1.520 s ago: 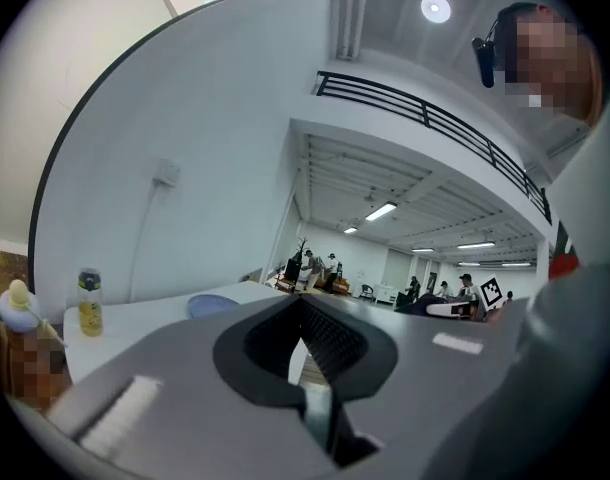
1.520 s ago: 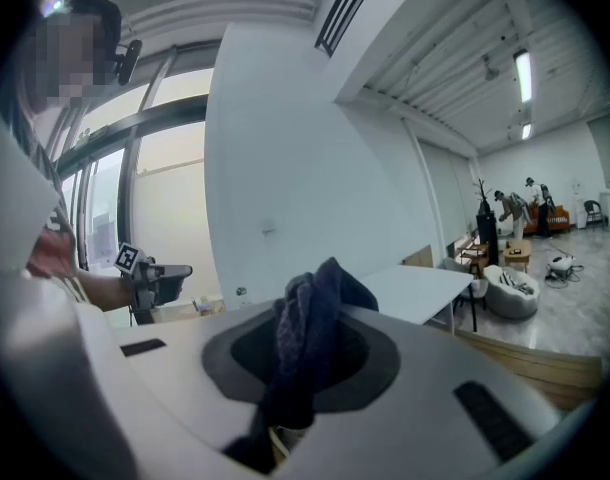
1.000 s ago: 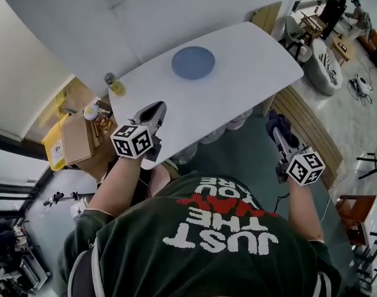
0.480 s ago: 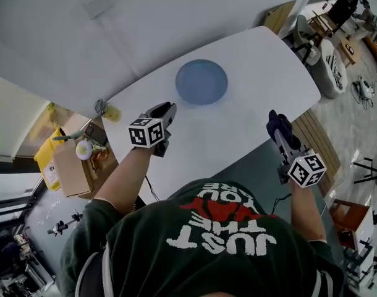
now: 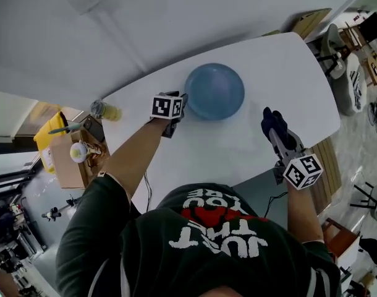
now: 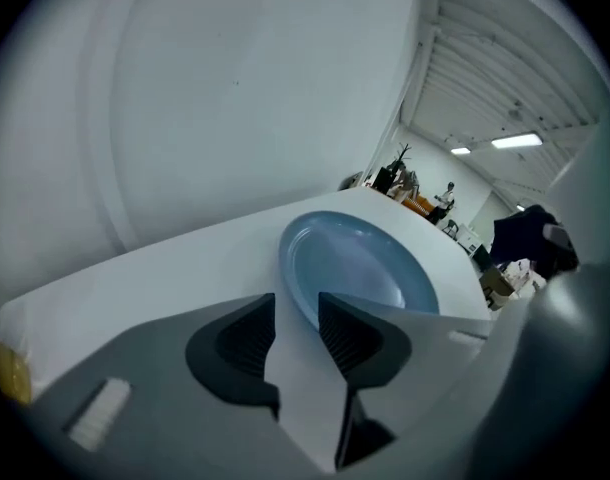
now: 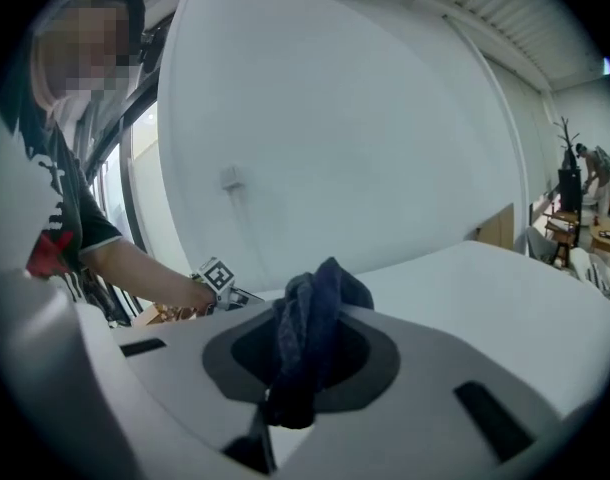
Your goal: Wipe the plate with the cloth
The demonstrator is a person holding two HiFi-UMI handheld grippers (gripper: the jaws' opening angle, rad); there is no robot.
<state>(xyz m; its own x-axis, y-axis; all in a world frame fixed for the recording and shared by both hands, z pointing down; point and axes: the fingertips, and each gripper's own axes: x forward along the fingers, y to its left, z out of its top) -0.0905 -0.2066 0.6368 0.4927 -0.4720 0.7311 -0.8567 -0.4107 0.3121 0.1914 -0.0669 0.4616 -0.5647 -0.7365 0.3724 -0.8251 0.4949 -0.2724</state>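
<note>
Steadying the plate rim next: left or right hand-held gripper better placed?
Left. The left hand-held gripper is at the plate rim; its jaws have just been opening, nothing between them. The right hand-held gripper is shut on the cloth, apart from the plate.

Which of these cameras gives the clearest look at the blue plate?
The head view: the blue plate shows from above, round and almost entirely unblocked, on the white table. The left gripper view shows it nearer, but slanted and with its near rim partly hidden. The right gripper view does not show it at all.
</note>
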